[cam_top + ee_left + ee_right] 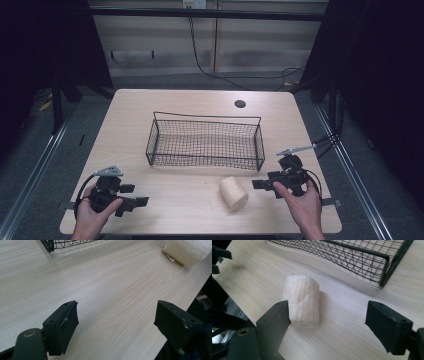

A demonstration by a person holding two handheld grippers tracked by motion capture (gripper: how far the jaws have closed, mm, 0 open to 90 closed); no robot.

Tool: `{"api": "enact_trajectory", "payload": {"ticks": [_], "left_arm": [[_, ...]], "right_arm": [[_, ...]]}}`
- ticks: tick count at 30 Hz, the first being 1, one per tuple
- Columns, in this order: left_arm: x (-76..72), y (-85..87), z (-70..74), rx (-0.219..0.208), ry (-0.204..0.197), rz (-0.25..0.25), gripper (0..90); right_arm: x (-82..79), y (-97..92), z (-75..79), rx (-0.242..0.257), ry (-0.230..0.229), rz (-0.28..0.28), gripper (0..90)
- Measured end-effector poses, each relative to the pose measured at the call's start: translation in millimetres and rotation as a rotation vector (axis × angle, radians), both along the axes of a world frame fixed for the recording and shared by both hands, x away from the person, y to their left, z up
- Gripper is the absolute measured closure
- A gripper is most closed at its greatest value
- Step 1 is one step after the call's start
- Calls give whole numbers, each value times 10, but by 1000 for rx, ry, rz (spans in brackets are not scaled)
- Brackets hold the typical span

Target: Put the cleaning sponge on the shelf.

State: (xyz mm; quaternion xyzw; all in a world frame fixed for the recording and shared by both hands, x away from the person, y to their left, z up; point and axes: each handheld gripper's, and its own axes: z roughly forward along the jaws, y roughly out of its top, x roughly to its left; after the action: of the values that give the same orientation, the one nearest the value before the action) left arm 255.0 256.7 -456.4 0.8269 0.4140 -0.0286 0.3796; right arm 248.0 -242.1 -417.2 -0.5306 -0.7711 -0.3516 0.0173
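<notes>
A pale cream, ribbed cylindrical roll of sponge-like material (pixel 233 193) lies on its side on the light wooden table (pixel 200 105), just in front of the black wire mesh basket (pixel 205 141) and apart from it; the roll sits off the basket's right front corner, with bare tabletop between the two; the basket itself stands near the middle of the table, upright, with nothing visible inside it.

The right gripper (pixel 260 184), held in the person's right hand (pixel 303 200), lies just to the right of the roll and points at it, low over the table; its jaws stand well apart with nothing clamped between them; in the right gripper view (pixel 327 322) the roll (pixel 302 300) lies ahead of the jaws and toward the left one, its near end just beside that jaw's tip, though whether they touch I cannot tell; the basket's corner (pixel 384 270) rises beyond the roll.

The left gripper (pixel 137 204), in the person's left hand (pixel 90 215), rests well to the left of the roll, near the table's front edge; its jaws are likewise spread wide and hold nothing; in the left gripper view (pixel 116 322) only bare wood lies between them, with the roll (pixel 187 250) far ahead at the upper right and the basket's edge (pixel 50 245) at the upper left.
</notes>
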Motion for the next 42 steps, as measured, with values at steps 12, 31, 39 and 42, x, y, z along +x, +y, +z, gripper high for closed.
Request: {"api": "enact_trajectory", "payload": {"ticks": [12, 31, 39, 42], "left_arm": [[7, 1, -3, 1, 2, -6, 186], [10, -2, -4, 0, 5, -6, 186], [15, 5, -10, -1, 8, -3, 186], [15, 11, -7, 1, 8, -7, 186]], "right_arm": [[91, 150, 68, -5, 60, 83, 181], [265, 379, 102, -58, 151, 172, 189], [331, 487, 55, -100, 213, 224, 211], [360, 539, 39, -112, 240, 231, 211]]}}
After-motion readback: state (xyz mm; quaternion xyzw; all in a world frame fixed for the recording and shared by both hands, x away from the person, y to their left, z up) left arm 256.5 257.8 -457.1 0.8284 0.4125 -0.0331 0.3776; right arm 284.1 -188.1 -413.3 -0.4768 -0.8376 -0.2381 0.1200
